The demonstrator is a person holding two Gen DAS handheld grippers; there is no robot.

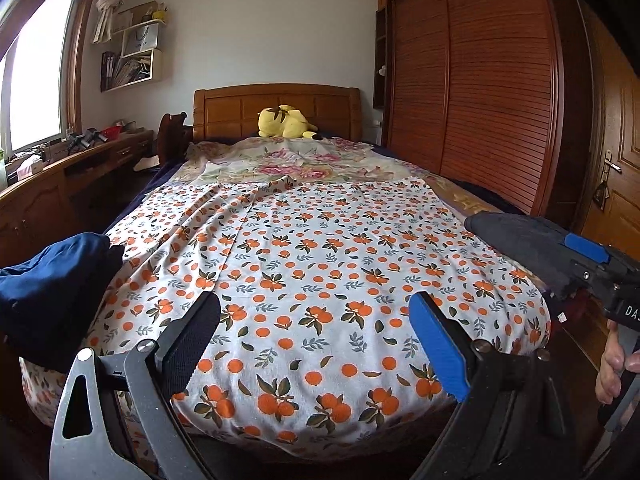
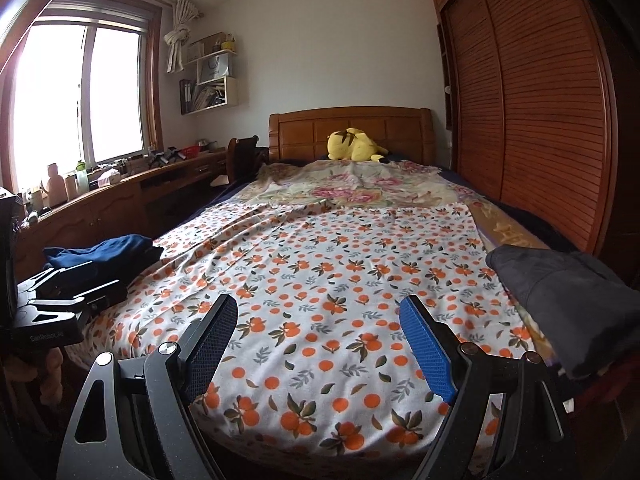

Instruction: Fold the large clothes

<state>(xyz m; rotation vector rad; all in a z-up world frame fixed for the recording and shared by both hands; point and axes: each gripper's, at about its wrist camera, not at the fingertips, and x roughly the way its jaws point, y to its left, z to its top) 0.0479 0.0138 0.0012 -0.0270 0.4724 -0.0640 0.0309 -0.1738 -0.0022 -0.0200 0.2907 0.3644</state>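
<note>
A navy blue garment (image 1: 52,280) lies in a folded pile on the bed's near left corner; it also shows in the right wrist view (image 2: 108,254). A dark grey garment (image 2: 568,300) lies on the bed's near right edge; it also shows in the left wrist view (image 1: 516,236). My left gripper (image 1: 316,344) is open and empty above the foot of the orange-print sheet (image 1: 320,264). My right gripper (image 2: 318,346) is open and empty over the same sheet (image 2: 320,272). The right gripper's body (image 1: 600,276) shows at the right of the left wrist view.
A yellow plush toy (image 2: 354,146) lies at the wooden headboard (image 2: 352,128) on a floral blanket (image 2: 352,188). A tall wooden wardrobe (image 2: 532,100) runs along the right. A cluttered desk (image 2: 120,196) stands under the window on the left. A door (image 1: 620,168) is far right.
</note>
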